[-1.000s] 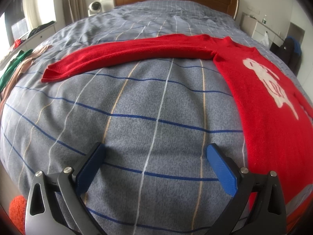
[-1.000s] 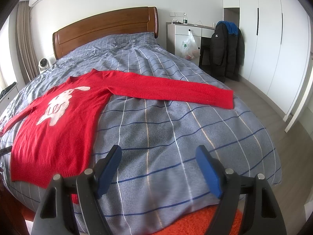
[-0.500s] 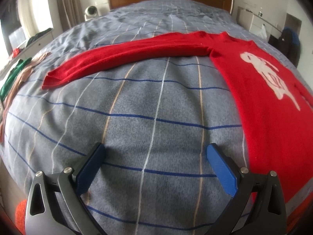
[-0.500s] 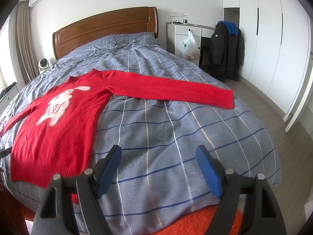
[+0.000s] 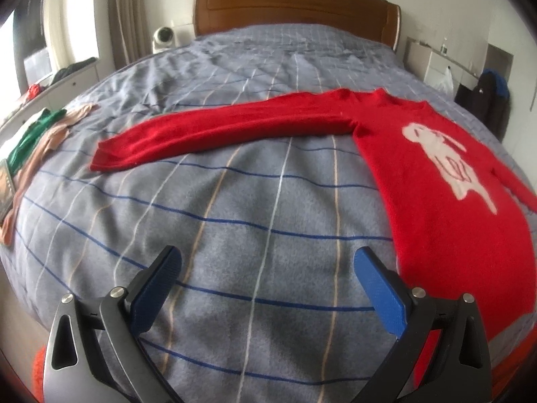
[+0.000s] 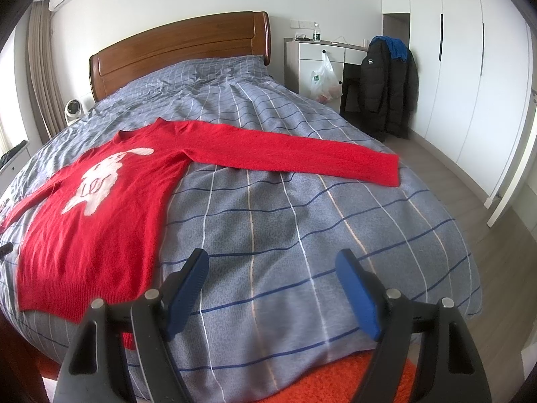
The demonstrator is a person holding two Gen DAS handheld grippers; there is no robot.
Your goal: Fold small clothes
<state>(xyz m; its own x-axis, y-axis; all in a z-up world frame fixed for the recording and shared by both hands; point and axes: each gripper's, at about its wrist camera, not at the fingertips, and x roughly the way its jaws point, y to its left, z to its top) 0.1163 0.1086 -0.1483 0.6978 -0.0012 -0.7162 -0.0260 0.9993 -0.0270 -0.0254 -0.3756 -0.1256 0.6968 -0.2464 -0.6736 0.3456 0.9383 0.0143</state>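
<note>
Left tool (image 5: 266,277) tipped up a little against a second ago, blue pads apart and empty, over bare bed (image 5: 235,221). Right tool (image 6: 272,277) unmoved, also apart, nothing held. Red sweater (image 6: 97,208) flat at 10 o'clock, sleeve (image 6: 295,161) out toward 1 o'clock. Folding not yet begun; probably aiming for a sleeve.

A bed (image 6: 302,235) with a grey checked cover and wooden headboard (image 6: 181,50) carries a red sweater (image 6: 100,208) spread flat near its foot edge, sleeves stretched toward both side edges, and green and beige clothes (image 5: 37,134) along one side edge.
</note>
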